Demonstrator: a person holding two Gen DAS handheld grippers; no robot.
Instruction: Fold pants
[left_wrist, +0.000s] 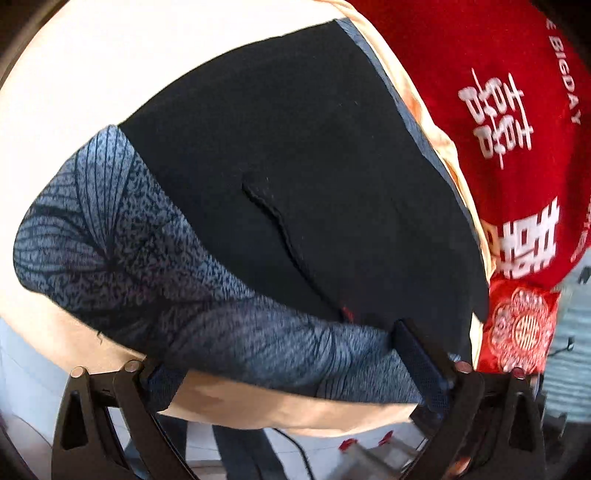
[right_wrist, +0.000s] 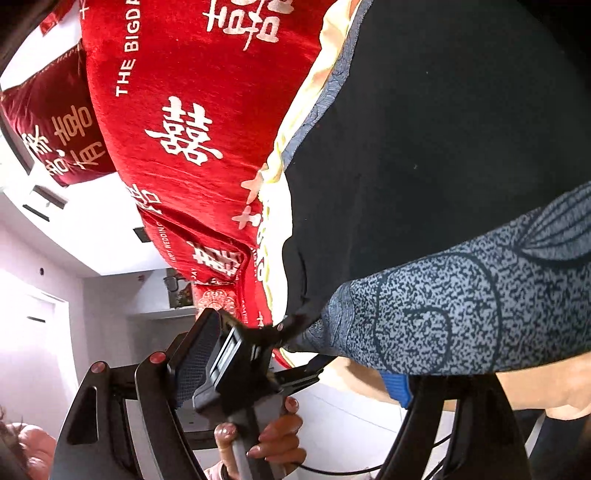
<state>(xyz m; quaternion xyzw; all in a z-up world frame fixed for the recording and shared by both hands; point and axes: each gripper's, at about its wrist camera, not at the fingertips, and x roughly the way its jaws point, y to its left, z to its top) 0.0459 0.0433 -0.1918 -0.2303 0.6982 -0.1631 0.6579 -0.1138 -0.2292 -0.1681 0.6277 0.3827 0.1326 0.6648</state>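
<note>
Across the cream surface (left_wrist: 66, 74) lie the pants (left_wrist: 280, 177), black, with a blue leaf-patterned waistband (left_wrist: 122, 251) curling along the near edge. I am reading both wrist cameras, and each puts that band right at my fingertips.

My left gripper (left_wrist: 295, 373) has its jaws spread wide, one on each side of the waistband, with the patterned cloth running between them. I see cloth touching the right-hand pad, though I would not call it a pinch. In the right wrist view this same gripper shows from the side, with a hand (right_wrist: 273, 432) wrapped round its handle.

My right gripper (right_wrist: 295, 373) also stands with jaws well apart. Its left finger is partly hidden behind the other gripper, and its right finger sits under the band's edge, so whether it presses any fabric I cannot tell; it looks loose.

Beside the pants, touching their far edge, is a red blanket (right_wrist: 192, 110) with white characters, and a darker red cushion (right_wrist: 55, 125) sits behind it.
</note>
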